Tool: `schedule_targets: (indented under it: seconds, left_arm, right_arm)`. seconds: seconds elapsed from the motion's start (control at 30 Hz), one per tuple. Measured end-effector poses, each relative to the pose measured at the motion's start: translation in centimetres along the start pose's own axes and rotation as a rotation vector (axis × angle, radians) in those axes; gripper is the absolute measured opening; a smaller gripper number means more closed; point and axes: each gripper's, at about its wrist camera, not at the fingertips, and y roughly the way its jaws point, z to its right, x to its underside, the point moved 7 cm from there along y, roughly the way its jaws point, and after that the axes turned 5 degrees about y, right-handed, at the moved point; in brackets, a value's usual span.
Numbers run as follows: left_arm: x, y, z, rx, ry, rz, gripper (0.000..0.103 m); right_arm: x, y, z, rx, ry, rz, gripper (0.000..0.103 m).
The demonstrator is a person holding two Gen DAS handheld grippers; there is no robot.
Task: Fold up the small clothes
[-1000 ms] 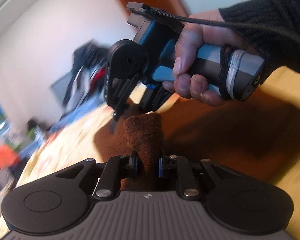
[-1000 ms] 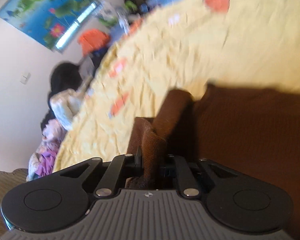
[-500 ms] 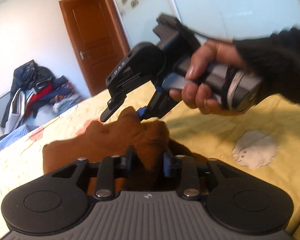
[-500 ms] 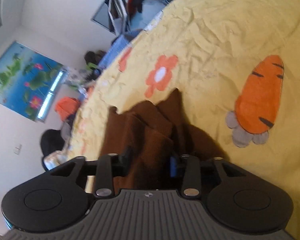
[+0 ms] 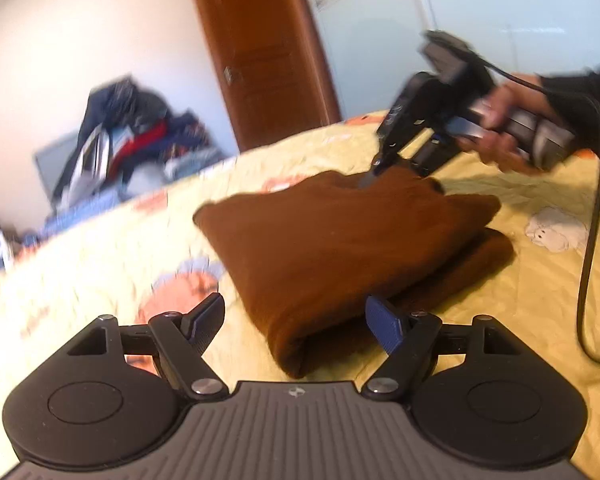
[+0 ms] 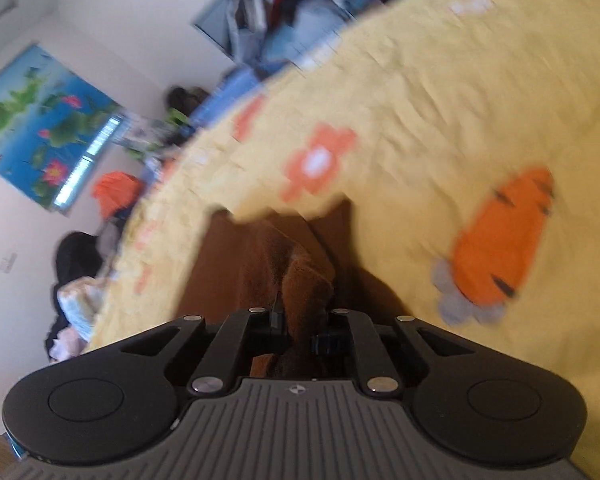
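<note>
A brown knitted garment (image 5: 340, 240) lies folded on the yellow patterned bedspread (image 5: 100, 264). My left gripper (image 5: 296, 322) is open, its fingers apart just in front of the garment's near folded edge, touching nothing. My right gripper (image 5: 396, 160), held in a hand, sits at the garment's far edge. In the right wrist view the right gripper (image 6: 300, 334) is shut on a bunched fold of the brown garment (image 6: 300, 280).
A pile of clothes (image 5: 128, 136) sits past the bed's far left edge, near a brown door (image 5: 264, 52). The right gripper's black cable (image 5: 592, 240) hangs over the bedspread on the right. A carrot print (image 6: 504, 236) marks the bedspread.
My left gripper has opened and let go of the brown garment, which now lies folded flat on the bed. The right gripper has moved farther away, still holding the far edge.
</note>
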Motion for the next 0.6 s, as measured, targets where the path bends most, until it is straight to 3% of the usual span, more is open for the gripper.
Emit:
schedule_targets:
  seconds: [0.07, 0.13, 0.17, 0.3, 0.47, 0.5, 0.6]
  left_arm:
    - [-0.2, -0.4, -1.0, 0.007, -0.052, 0.000, 0.078]
    - [0.1, -0.8, -1.7, -0.003, -0.070, 0.004, 0.078]
    - [0.4, -0.7, -1.6, -0.014, -0.053, -0.005, 0.078]
    - [1.3, 0.9, -1.0, -0.023, 0.000, -0.055, 0.078]
    - [1.7, 2.4, -0.6, -0.004, 0.001, -0.067, 0.076]
    - [1.5, 2.5, -0.4, 0.002, 0.007, -0.065, 0.076]
    - [1.2, 1.6, -0.3, 0.048, 0.013, -0.038, 0.076]
  right_arm:
    - [0.6, -0.8, 0.3, -0.040, 0.053, 0.010, 0.034]
    - [1.0, -2.9, -0.7, -0.105, 0.075, 0.050, 0.070]
    - [1.3, -4.2, -1.4, -0.122, 0.062, 0.081, 0.073]
    - [3.3, -6.6, -3.0, -0.128, 0.013, 0.071, 0.071]
    - [5.5, -3.7, -3.1, -0.010, -0.053, -0.021, 0.062]
    - [5.7, -3.0, -2.7, 0.015, -0.055, -0.034, 0.054]
    - [5.9, -3.2, -2.2, 0.010, -0.039, -0.034, 0.050]
